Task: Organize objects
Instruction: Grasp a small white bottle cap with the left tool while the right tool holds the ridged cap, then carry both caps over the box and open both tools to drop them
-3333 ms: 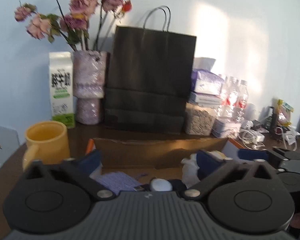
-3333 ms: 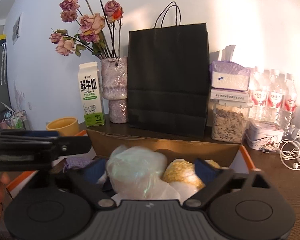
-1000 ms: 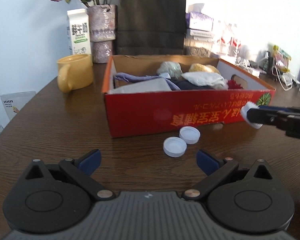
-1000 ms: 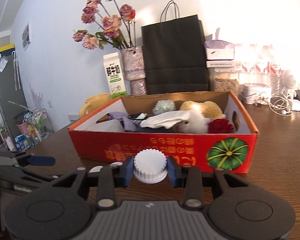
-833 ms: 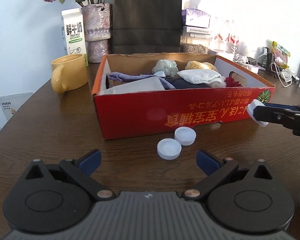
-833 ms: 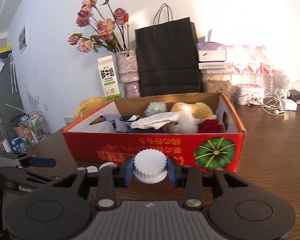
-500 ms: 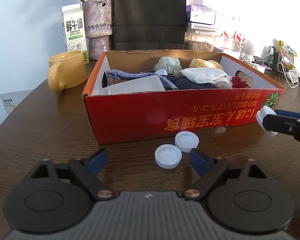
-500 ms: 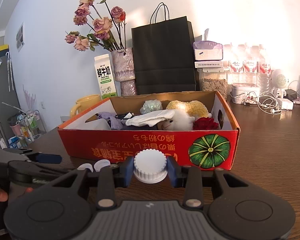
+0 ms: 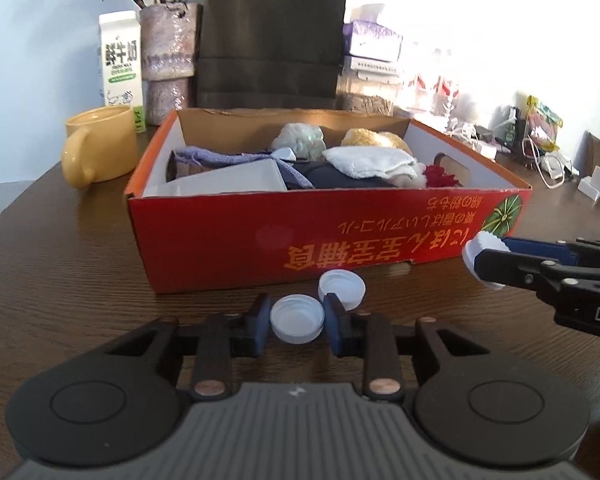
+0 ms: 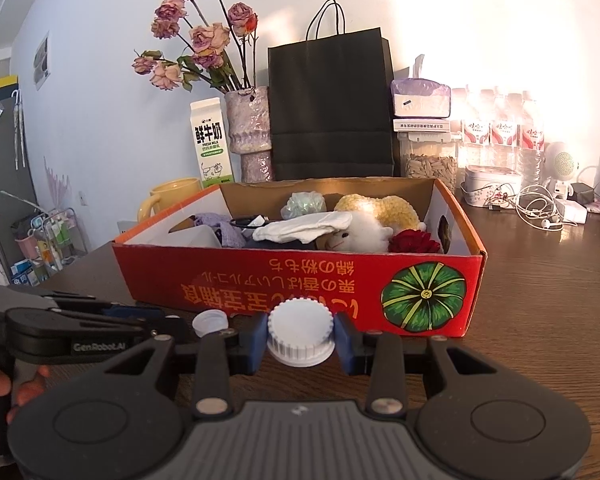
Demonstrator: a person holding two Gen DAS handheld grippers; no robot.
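Table (image 9: 60, 264) contents, left to right in the left wrist view: yellow mug (image 9: 100, 144), milk carton (image 9: 120, 60), vase (image 9: 168, 52), black paper bag (image 9: 272, 36), and the red cardboard box (image 9: 340, 236) holding cloth and soft items. 2 loose white caps lie on the wood just in front of the box's near wall.

Left gripper (image 9: 296, 322): its jaws have just been closing. The near cap (image 9: 297, 319), open side up, sits between the 2 blue pads. The pads stand at its rim on both sides; contact looks made or very nearly made, and the cap rests on the table. A firm grip cannot be confirmed.

Second cap (image 9: 342, 284): open side up, touching or just beside the near cap, up and to the right of it, toward the box. It lies just outside the right pad of the left gripper.

Right gripper (image 10: 300, 338): clenched on a larger ribbed white lid (image 10: 300, 336), held off the table in front of the box's pumpkin print (image 10: 424, 300). The lid's flat top faces the camera.

Governing relation: the box opening lies directly ahead of and above both grippers. The caps are round, so no long axis constrains the grasp. The left hand is the nearer one to both loose caps; the right is already loaded. The likely next move is a lift over the near wall, which requires clearing the box rim without nudging the second cap.
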